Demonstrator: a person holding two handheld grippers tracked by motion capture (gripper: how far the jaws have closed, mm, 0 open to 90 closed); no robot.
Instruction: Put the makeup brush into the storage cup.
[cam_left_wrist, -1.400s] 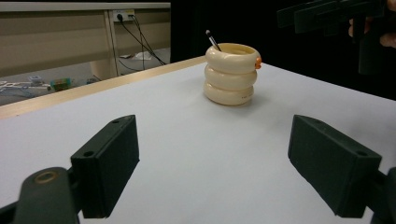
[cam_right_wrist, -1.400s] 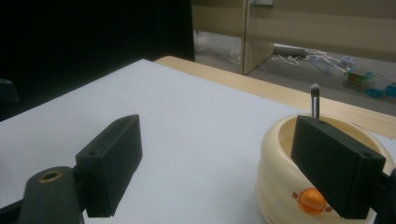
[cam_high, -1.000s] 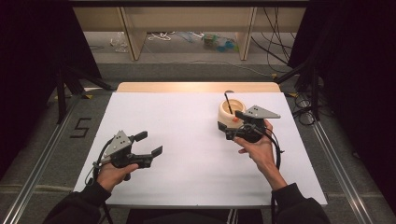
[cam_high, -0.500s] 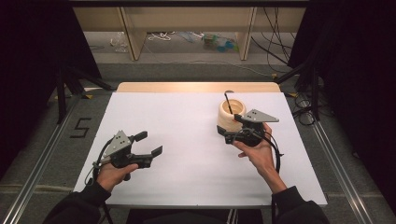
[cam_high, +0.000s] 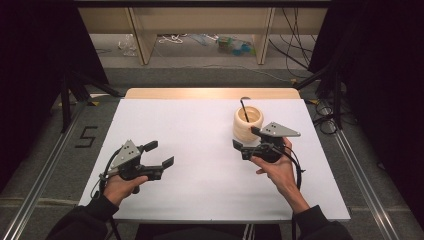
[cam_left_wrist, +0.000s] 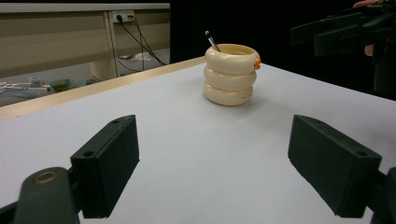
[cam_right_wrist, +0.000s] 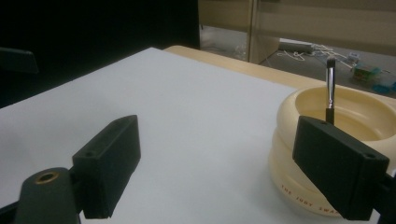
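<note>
Left hand is gripping the left gripper low over the white table, near its left front; jaws are standing wide apart, holding nothing. Toward the right rear, a cream ringed holder is sitting upright on the table, with a thin black makeup brush leaning inside, bristle tip up. Right gripper is hovering just beside the holder's near side, jaws spread wide and empty; one jaw is overlapping the holder's wall in the right gripper view. Right hand is holding it from behind.
</note>
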